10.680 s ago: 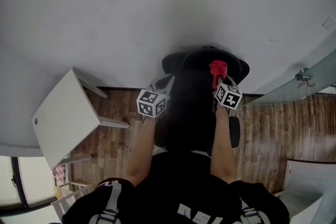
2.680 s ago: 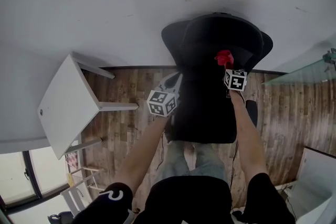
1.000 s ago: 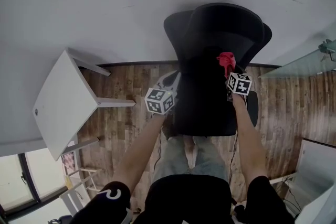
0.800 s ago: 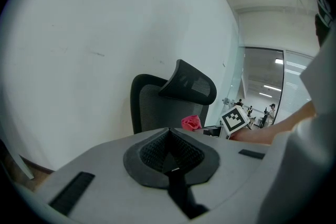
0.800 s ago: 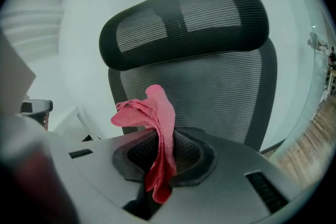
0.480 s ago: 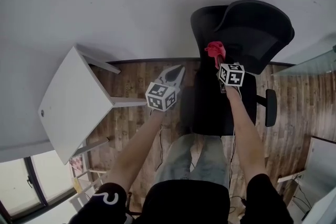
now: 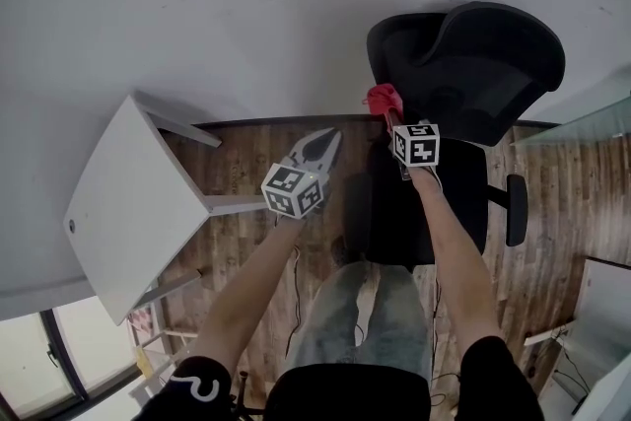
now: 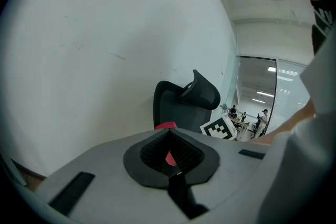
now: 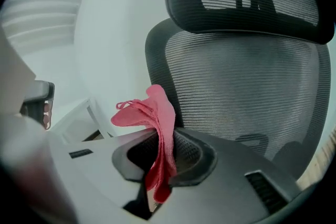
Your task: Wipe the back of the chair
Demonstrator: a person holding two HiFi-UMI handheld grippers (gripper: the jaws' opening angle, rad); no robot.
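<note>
The black mesh office chair [image 7: 463,64] stands against the white wall, its back and headrest turned toward me. In the right gripper view the mesh back [image 9: 247,86] and headrest [image 9: 247,0] fill the frame. My right gripper [image 7: 387,115] is shut on a red cloth [image 7: 382,99], at the left edge of the chair back. The cloth [image 9: 155,118] sticks up folded between the jaws. My left gripper [image 7: 325,143] hovers left of the chair, shut and holding nothing. From the left gripper view [image 8: 169,153] the chair [image 8: 181,102] shows at a distance.
A white table [image 7: 128,202] stands at the left, one corner toward the wall. The chair's armrest [image 7: 515,210] juts out on the right, near a glass partition [image 7: 592,123]. The person's legs [image 7: 370,306] stand on the wooden floor [image 7: 256,242] behind the chair.
The chair now sits further right in the view. My right gripper with the cloth has shifted from the middle of the back to its left edge. The left gripper has come away from the chair.
</note>
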